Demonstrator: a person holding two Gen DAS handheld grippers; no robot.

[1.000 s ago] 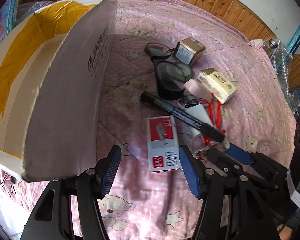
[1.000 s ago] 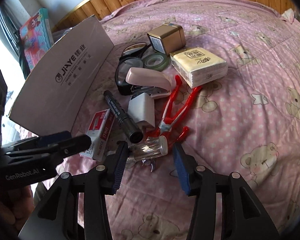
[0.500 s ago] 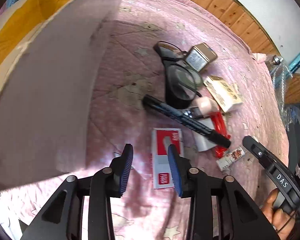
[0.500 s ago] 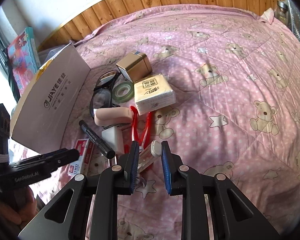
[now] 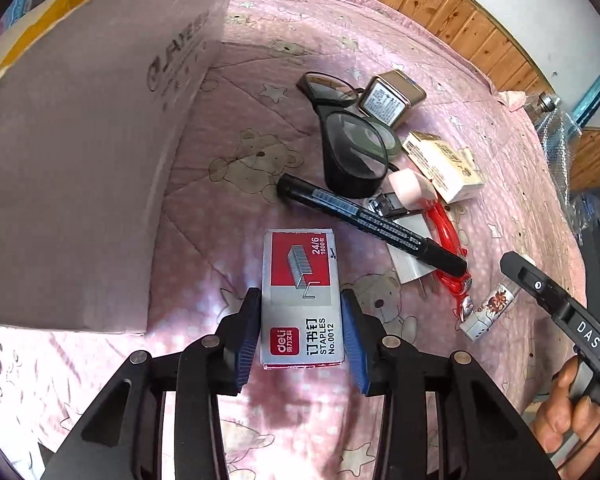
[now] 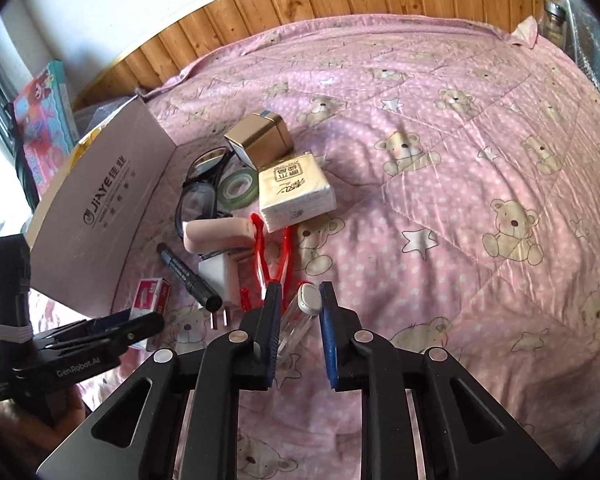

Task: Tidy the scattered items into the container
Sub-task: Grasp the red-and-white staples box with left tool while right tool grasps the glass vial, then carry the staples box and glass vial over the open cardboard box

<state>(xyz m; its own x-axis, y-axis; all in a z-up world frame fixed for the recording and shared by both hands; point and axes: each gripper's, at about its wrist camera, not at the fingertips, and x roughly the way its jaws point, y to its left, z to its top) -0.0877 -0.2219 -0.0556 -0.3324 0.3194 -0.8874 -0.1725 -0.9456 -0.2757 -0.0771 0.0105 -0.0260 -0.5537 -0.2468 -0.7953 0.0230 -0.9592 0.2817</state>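
Our left gripper (image 5: 300, 334) brackets the staple box (image 5: 301, 298), its length pointing straight ahead, cardboard box (image 5: 80, 168) to its left; our right gripper (image 6: 300, 334) pinches a small bottle (image 6: 302, 314).

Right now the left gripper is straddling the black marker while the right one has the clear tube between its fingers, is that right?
Not quite. In the left wrist view the left gripper straddles the staples box, not the marker, which lies further out across the pile. The rest holds: the right wrist view shows the right gripper with the clear tube between its fingers.
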